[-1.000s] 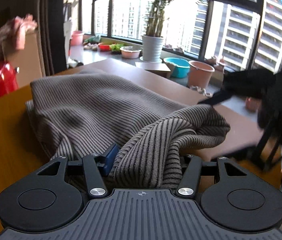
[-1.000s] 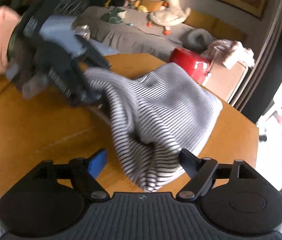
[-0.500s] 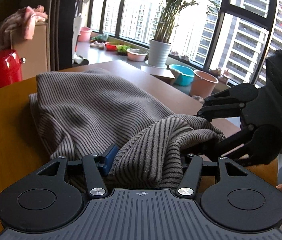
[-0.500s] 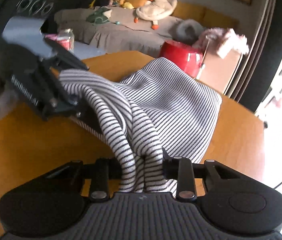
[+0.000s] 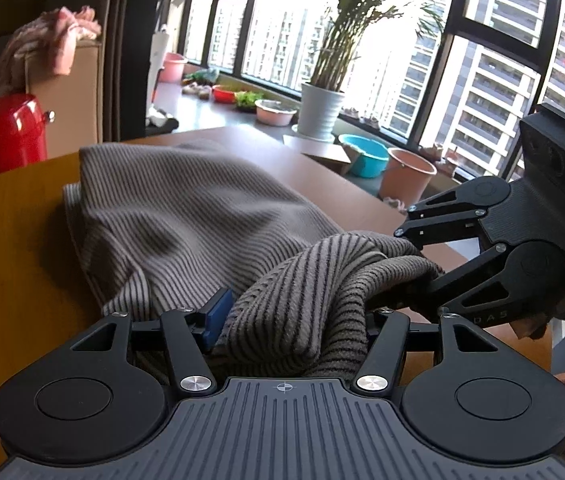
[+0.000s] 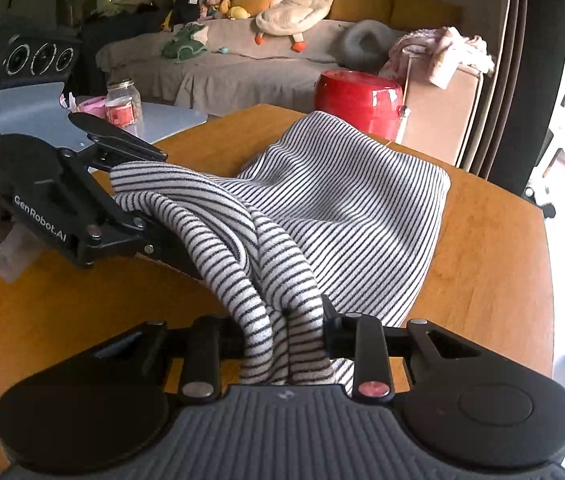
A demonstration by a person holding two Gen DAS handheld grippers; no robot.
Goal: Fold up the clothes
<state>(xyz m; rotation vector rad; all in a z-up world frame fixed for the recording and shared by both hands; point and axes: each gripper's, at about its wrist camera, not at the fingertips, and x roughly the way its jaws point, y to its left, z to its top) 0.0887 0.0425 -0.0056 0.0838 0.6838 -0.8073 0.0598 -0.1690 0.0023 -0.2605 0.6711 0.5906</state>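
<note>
A striped garment point(image 6: 346, 216) lies spread over the wooden desk point(image 6: 490, 264), its far part flat on the top and its near edge gathered up and lifted between the two claws. The left claw point(image 5: 290, 320) is pressed onto a thick bunched fold of the cloth, which fills the gap between its fingers, the blue pad point(image 5: 216, 314) of one finger showing at the fabric's side. In the right wrist view the right claw point(image 6: 284, 320) is likewise pinching a rolled bundle of the same edge, the stripes squeezed between its fingers. Each claw shows in the other's view: the right claw point(image 5: 422, 276) holds the cloth from the right side, and the left claw point(image 6: 142, 184) grips it at the left, so a short twisted stretch of fabric runs between the two. Beyond the desk stand a red bin point(image 6: 356, 100) and a cardboard box point(image 6: 440, 120) draped with pink cloth point(image 6: 438, 50). A potted plant point(image 5: 322, 112) stands on the window ledge, and a sofa point(image 6: 242, 68) with plush toys is at the back of the room.
</note>
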